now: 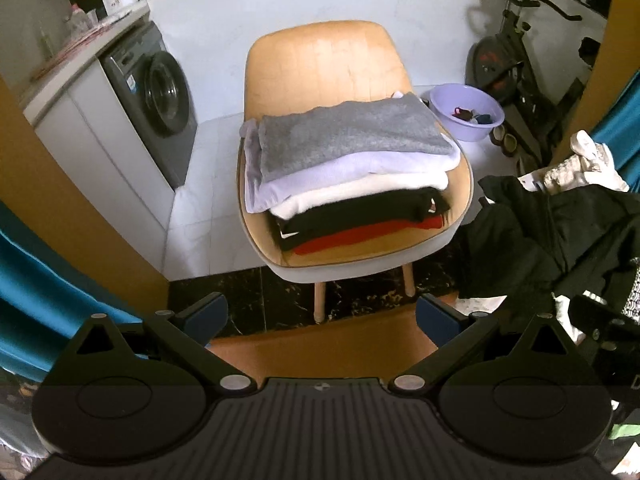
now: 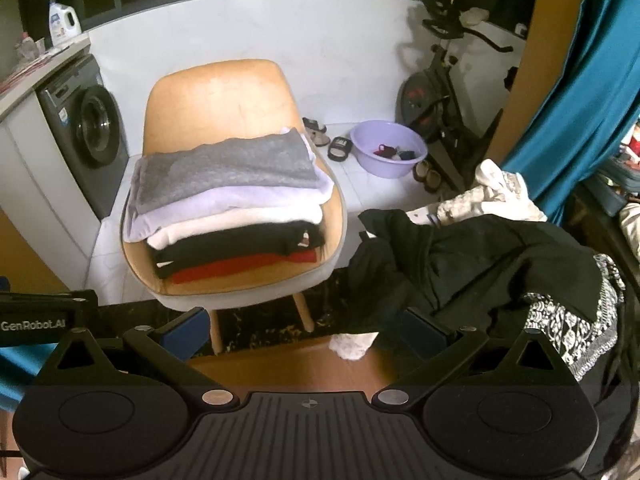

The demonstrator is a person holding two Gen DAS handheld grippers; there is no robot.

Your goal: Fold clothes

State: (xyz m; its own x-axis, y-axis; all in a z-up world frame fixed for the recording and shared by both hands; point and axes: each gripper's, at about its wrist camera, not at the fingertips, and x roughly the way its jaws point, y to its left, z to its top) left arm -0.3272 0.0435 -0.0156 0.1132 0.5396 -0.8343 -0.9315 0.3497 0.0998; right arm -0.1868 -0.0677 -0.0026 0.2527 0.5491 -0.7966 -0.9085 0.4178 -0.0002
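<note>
On the chair seat: your folded stack (image 1: 352, 172) sits square on the tan chair (image 1: 328, 60), grey sweater (image 1: 348, 136) on top, then lilac, cream, black and red layers beneath.
Right of the chair: your unfolded pile (image 2: 480, 264) lies in a heap, a black garment (image 2: 460, 256) over most of it, a cream knit piece (image 2: 496, 196) at the far edge and a black-and-white patterned cloth (image 2: 568, 320) at the near right.
Left gripper (image 1: 322, 314): you hold it low before the chair, jaws spread wide, nothing between the blue pads.
Right gripper (image 2: 306, 330): jaws spread as well; the right finger (image 2: 424, 330) sits against the black garment's hem, though you probably aren't touching it, the dark cloth makes that hard to judge.
Floor behind: a lilac basin (image 2: 388, 150) holds small items beside slippers (image 2: 340, 148); a washing machine (image 1: 160, 92) stands at left, an exercise bike (image 2: 440, 100) at right.
</note>
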